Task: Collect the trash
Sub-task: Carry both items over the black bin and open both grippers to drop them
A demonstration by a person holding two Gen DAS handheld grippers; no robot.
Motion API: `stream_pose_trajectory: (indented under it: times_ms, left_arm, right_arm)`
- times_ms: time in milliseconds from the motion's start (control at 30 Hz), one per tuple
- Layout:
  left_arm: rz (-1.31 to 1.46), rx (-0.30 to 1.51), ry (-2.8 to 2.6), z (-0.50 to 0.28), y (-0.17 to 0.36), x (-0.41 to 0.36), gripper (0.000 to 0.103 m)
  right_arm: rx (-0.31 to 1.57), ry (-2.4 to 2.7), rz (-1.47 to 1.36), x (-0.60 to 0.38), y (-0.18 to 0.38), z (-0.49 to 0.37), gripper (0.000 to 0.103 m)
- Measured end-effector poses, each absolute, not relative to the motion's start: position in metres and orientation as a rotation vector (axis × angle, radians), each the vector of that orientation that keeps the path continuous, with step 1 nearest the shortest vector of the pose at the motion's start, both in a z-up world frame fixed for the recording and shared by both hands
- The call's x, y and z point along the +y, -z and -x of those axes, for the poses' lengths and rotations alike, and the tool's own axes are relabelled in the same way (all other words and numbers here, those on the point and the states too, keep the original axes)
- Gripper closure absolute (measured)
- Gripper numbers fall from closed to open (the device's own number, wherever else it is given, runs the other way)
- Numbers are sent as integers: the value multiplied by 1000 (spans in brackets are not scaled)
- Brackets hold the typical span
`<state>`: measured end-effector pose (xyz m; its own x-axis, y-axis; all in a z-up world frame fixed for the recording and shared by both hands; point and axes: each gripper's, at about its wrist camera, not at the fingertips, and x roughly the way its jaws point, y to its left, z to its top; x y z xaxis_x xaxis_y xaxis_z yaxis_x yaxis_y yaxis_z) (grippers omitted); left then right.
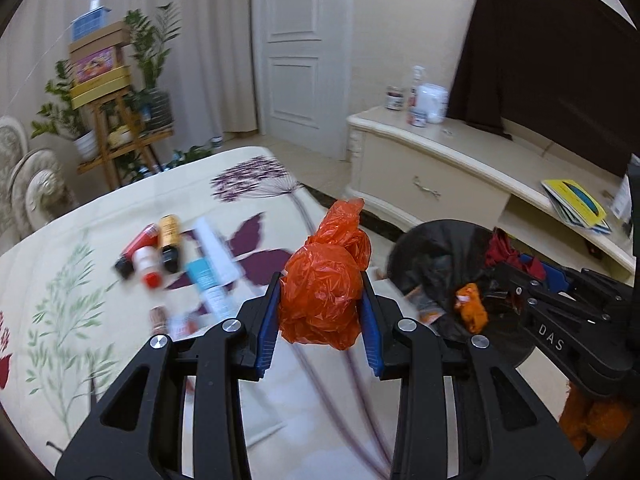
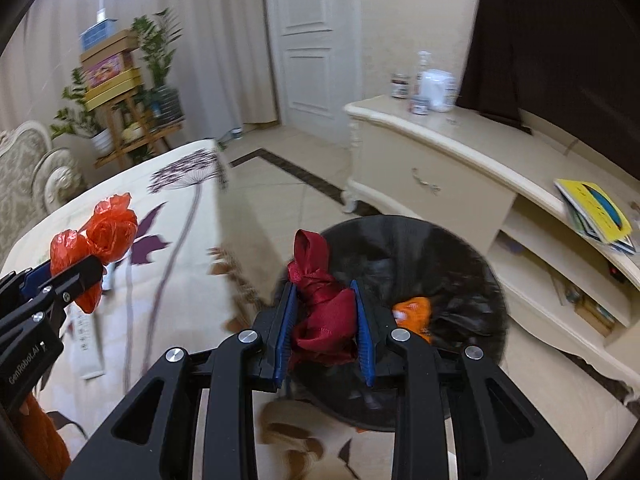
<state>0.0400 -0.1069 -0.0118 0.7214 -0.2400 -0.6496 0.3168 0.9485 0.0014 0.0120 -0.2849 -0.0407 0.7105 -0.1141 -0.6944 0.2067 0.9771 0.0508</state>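
Note:
My left gripper (image 1: 320,304) is shut on a crumpled orange plastic bag (image 1: 324,280) and holds it above the table's right edge. The bag also shows in the right wrist view (image 2: 96,240). My right gripper (image 2: 325,320) is shut on a knotted dark red satin cloth (image 2: 320,308) and holds it over the black-lined trash bin (image 2: 460,248). An orange wrapper (image 2: 416,312) lies inside the bin. The bin (image 1: 436,252) sits on the floor right of the table, and the right gripper (image 1: 520,280) reaches over it in the left wrist view.
Several tubes and bottles (image 1: 168,252) lie on the floral tablecloth (image 1: 80,280). A cream TV cabinet (image 1: 440,160) with jars and a yellow booklet (image 2: 596,208) stands behind the bin. A plant stand with boxes (image 1: 104,92) is at far left, beside a sofa.

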Motion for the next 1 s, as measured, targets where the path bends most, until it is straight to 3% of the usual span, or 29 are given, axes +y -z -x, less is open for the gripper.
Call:
stream_pose_trajectory:
  times_ms: [767,833,900,1000]
  left_arm:
    - [-218,782,383,-90,52,-220,66]
    - [-225,783,385,-91,53,-223,55]
    - [-227,777,379,-92,52,-223,50]
    - [-223,774,376,-91,51,-223,43]
  right_arm:
    - [777,319,-202,-363,75,-39,75]
    - [777,325,-203,-365,76,-39,73]
    - [776,328,-201,-365,76,-40,71]
    - [761,344,-197,-365,73,-39,59]
